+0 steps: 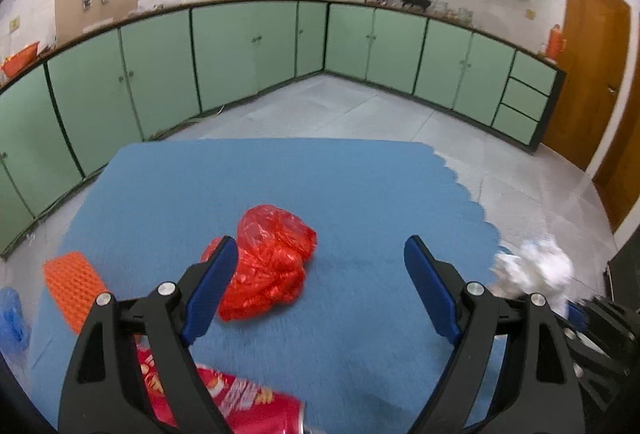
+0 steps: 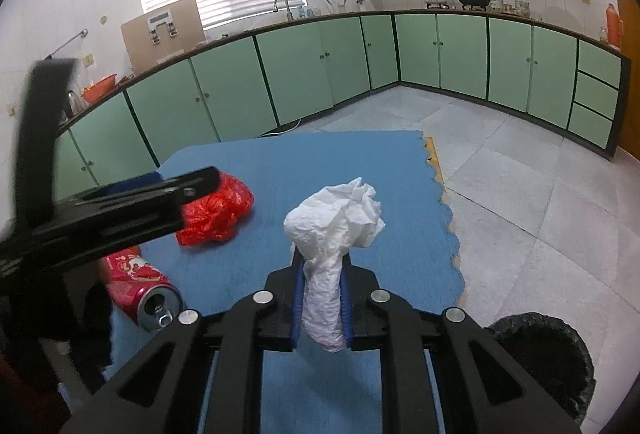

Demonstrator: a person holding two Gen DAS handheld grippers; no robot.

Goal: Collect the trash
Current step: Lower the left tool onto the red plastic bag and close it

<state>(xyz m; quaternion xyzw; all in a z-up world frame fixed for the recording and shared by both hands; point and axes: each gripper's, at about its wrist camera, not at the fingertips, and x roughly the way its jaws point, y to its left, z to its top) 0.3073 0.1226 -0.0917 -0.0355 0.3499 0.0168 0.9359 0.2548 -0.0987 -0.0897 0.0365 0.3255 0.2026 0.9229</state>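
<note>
Spread wide in the left wrist view, the left gripper's point(image 1: 320, 254) jaws held nothing, their blue pads flat and matte against black angular arms. A crumpled red plastic bag point(image 1: 270, 262), glossy and creased, lay on the blue foam mat point(image 1: 360, 186) just inside the left-hand finger and partly behind it. Under that finger lay a red drink can point(image 1: 248, 400) on its side (its print was too blurred to read). An orange ribbed piece point(image 1: 74, 286) lay flat near the mat's left edge, and a blue plastic scrap point(image 1: 12, 318) sat beyond it. At the right, a white crumpled tissue point(image 1: 534, 270) showed blurred off the mat's scalloped edge.

From the right wrist view, the right gripper point(image 2: 322, 298) had its jaws pressed on the tissue point(image 2: 336, 230), pinching its twisted lower part while the wrinkled puff stood above the tips. The left gripper point(image 2: 192, 182) reached in from the left, in front of the red bag point(image 2: 218, 210). The can point(image 2: 138, 282) pointed its opened silver top toward the camera; its white markings stayed unreadable. A black-lined bin point(image 2: 548, 358) stood on the grey tiled floor at the lower right.
</note>
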